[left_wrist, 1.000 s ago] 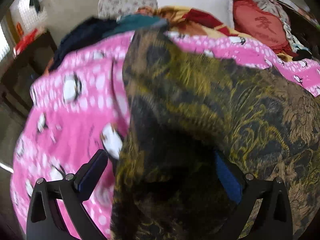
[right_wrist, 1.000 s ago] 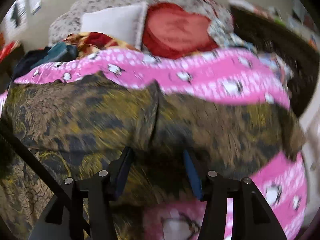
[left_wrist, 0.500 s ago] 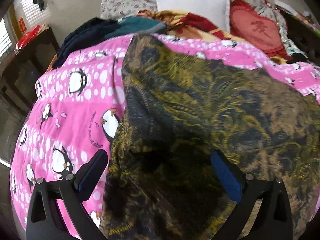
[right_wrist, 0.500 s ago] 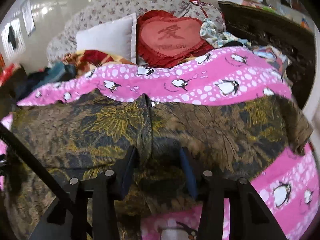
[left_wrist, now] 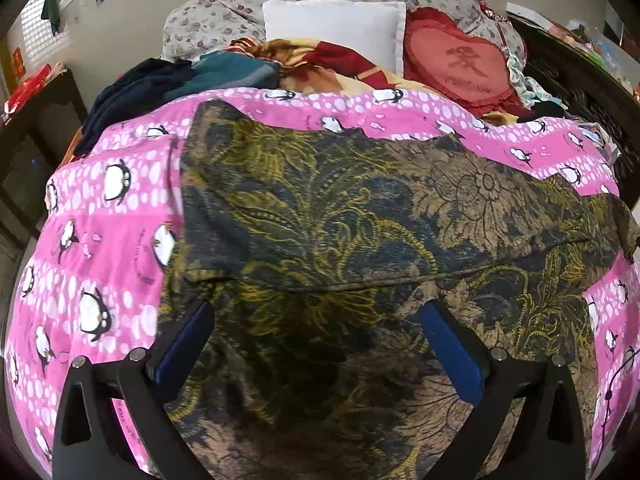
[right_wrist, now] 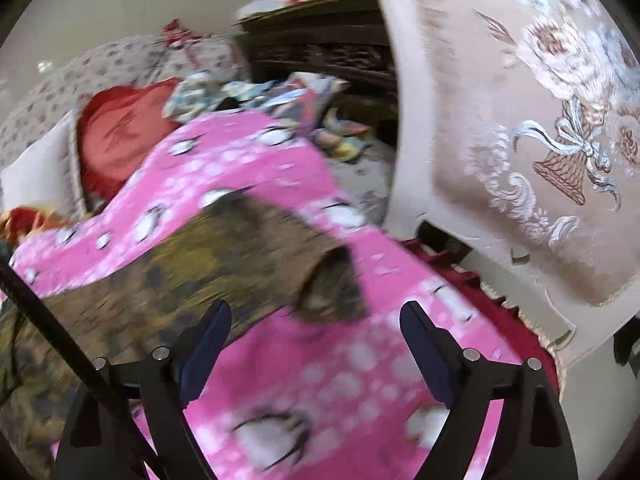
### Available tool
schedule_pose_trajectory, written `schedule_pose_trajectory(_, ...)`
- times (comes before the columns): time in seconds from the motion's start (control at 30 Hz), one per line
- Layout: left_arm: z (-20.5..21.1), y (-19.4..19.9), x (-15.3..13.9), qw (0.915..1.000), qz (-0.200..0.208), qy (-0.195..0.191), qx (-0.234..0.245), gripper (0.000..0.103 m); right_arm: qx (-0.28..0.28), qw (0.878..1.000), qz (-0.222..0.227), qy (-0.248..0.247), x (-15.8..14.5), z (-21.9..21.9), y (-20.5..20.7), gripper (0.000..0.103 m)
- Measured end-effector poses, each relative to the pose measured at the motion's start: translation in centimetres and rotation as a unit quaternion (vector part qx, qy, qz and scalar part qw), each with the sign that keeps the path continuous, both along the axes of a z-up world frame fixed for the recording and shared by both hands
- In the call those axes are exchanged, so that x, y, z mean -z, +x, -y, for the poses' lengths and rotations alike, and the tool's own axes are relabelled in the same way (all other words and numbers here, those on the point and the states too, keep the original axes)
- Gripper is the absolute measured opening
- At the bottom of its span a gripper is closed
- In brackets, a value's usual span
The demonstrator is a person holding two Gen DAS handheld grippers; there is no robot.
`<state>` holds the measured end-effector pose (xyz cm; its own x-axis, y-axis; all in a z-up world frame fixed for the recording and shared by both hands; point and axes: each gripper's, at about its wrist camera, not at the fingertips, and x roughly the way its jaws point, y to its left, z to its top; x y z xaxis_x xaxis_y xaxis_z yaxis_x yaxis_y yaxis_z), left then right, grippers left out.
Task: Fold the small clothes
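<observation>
A dark garment (left_wrist: 340, 216) with a yellow and brown floral print lies spread on the pink penguin blanket (left_wrist: 100, 240), its far half folded over toward me along a crosswise edge. My left gripper (left_wrist: 316, 344) is open and empty above the garment's near part. In the right wrist view the garment's sleeve end (right_wrist: 320, 280) lies on the pink blanket (right_wrist: 340, 360). My right gripper (right_wrist: 314, 336) is open and empty just in front of that sleeve end. The right view is blurred.
At the bed's head are a white pillow (left_wrist: 336, 28), a red heart cushion (left_wrist: 464, 68) and a pile of dark clothes (left_wrist: 160, 84). A dark cabinet (left_wrist: 36, 140) stands left. On the right are a carved wooden headboard (right_wrist: 320, 52) and an embroidered beige cover (right_wrist: 520, 120).
Both grippers have let go of the garment, which now lies flat and folded. The right gripper has opened and swung right toward the sleeve end. The left gripper has drawn back slightly.
</observation>
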<state>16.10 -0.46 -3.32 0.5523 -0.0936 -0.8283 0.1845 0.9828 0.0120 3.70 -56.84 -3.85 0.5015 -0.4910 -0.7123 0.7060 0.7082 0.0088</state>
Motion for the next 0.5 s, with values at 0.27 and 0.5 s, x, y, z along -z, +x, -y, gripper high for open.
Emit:
schedule_pose_trajectory(0.27,1.8,1.2,0.0,0.9993,-0.021,-0.028,0.014,0.103,-0.064,0.998,-0.021,0.013,1.3,3.4,3.1,0.068)
schedule_pose_trajectory(0.5,3.0,0.9,-1.0,0.9985,-0.013,-0.034,0.040,0.103,-0.176,0.979,0.021,0.103,-2.1,-0.4,1.4,0.005)
